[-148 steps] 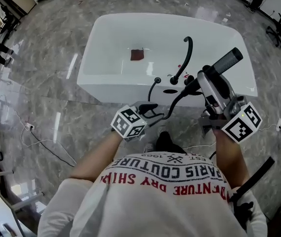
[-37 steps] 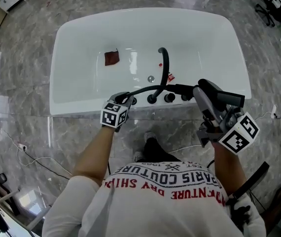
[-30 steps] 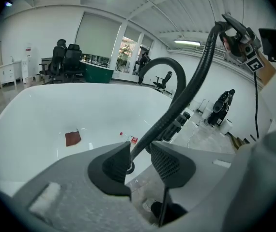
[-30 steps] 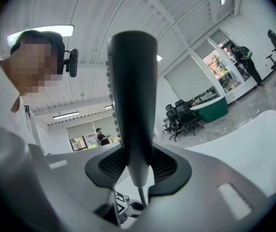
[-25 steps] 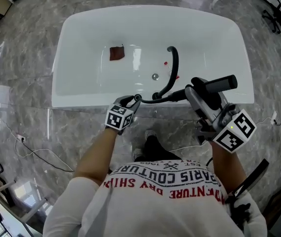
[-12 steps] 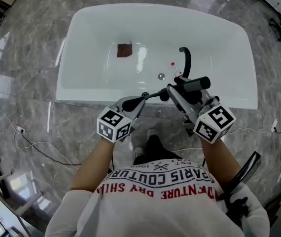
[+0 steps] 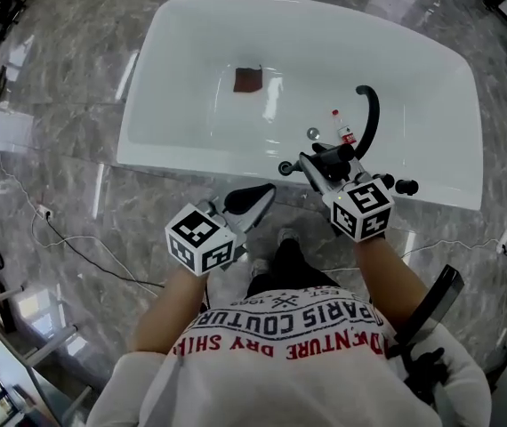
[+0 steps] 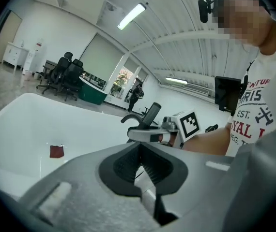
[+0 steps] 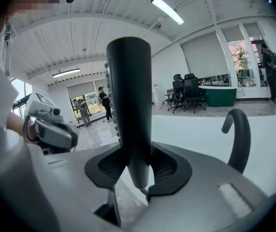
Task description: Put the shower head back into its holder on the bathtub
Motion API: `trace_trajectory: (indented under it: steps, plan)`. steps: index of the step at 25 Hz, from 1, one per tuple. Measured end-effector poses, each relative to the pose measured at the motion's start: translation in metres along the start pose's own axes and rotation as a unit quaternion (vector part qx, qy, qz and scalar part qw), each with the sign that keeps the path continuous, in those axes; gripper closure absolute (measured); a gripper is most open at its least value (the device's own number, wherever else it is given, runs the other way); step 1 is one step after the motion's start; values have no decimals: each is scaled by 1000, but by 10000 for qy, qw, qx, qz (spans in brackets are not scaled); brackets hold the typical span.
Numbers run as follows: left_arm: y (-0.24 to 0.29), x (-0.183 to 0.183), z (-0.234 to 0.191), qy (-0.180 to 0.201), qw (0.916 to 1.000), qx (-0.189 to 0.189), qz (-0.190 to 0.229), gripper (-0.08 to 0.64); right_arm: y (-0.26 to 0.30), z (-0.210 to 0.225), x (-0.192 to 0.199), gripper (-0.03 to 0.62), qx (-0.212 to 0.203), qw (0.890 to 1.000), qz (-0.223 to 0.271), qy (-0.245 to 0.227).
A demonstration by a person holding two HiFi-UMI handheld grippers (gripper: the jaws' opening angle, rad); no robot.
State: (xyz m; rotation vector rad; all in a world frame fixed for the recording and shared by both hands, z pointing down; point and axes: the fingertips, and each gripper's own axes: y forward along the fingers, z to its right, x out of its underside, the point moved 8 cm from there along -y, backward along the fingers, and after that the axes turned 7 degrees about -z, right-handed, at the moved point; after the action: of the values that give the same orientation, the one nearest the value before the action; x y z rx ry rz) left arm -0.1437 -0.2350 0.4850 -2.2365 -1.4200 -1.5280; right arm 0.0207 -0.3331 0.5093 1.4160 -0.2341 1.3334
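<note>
The black shower head stands upright between the jaws of my right gripper, which is shut on its handle. In the head view that gripper holds the shower head over the near rim of the white bathtub, beside the black curved spout. My left gripper is shut with nothing in it and hangs over the floor just short of the tub. In the left gripper view its jaws are pressed together, and the shower head shows beyond them.
Inside the tub lie a dark red cloth, a small bottle and the drain. Black knobs sit on the near rim. Cables run over the marble floor to the left. Office chairs stand far off.
My left gripper has let go of the hose, shut, and drawn back from the tub rim. My right gripper has sunk toward the rim with the shower head.
</note>
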Motion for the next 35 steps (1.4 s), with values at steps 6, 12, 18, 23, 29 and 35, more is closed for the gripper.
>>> trace_trajectory:
  steps: [6, 12, 18, 23, 29, 35]
  plan:
    - [-16, 8, -2, -165, 9998, -57, 119, 558, 39, 10, 40, 459, 209, 9987, -459, -103]
    - [-24, 4, -1, -85, 9998, -62, 153, 558, 76, 12, 74, 459, 278, 9947, -930, -334]
    - [-29, 8, 0, -162, 9997, -98, 135, 558, 90, 18, 97, 462, 257, 9936, -1094, -150]
    - [-31, 13, 0, -256, 9995, -137, 122, 558, 97, 20, 108, 463, 254, 9930, -1142, -137]
    - [-30, 16, 1, -293, 9994, -141, 87, 558, 111, 16, 102, 463, 237, 9930, -1123, -289]
    - [-31, 20, 0, -306, 9993, -195, 32, 558, 120, 19, 109, 463, 225, 9915, -1232, -343]
